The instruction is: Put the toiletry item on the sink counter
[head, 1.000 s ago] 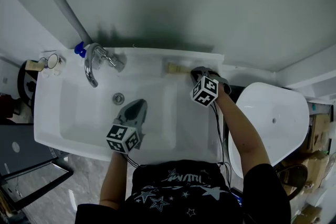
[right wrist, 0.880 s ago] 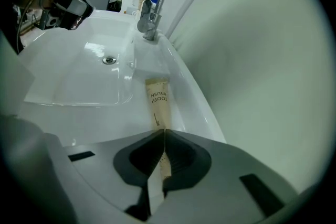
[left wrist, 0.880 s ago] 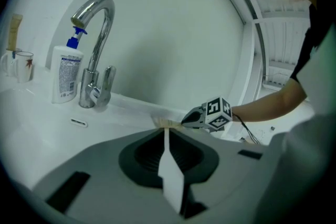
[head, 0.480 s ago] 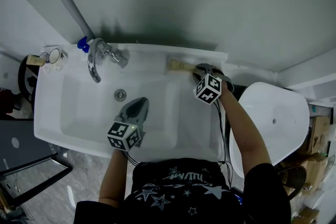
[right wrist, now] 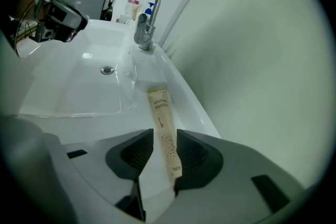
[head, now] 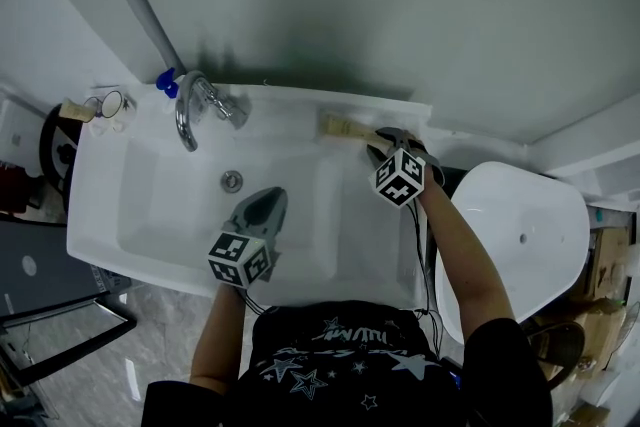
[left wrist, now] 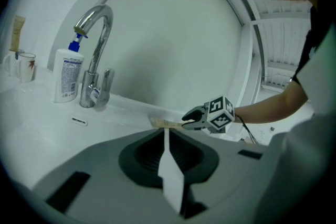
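Note:
A tan toothbrush packet (head: 340,127) (right wrist: 163,123) lies flat on the back rim of the white sink (head: 285,105), right of the faucet. My right gripper (head: 378,143) (right wrist: 160,141) sits low over the packet's near end. Its jaws are opening: the packet lies between them, with a gap on its left side. In the left gripper view the packet (left wrist: 164,123) points away from the right gripper (left wrist: 190,119). My left gripper (head: 266,207) (left wrist: 165,136) hangs shut and empty over the front of the basin.
A chrome faucet (head: 190,110) stands at the back left of the sink, with a blue-pump soap bottle (head: 165,80) behind it and a cup (head: 110,103) further left. A drain (head: 232,181) sits in the basin. A white toilet (head: 520,235) stands to the right.
The right gripper's jaws have spread apart around the packet, which stays on the rim. The gripper has drawn back slightly toward me. The left gripper has barely moved.

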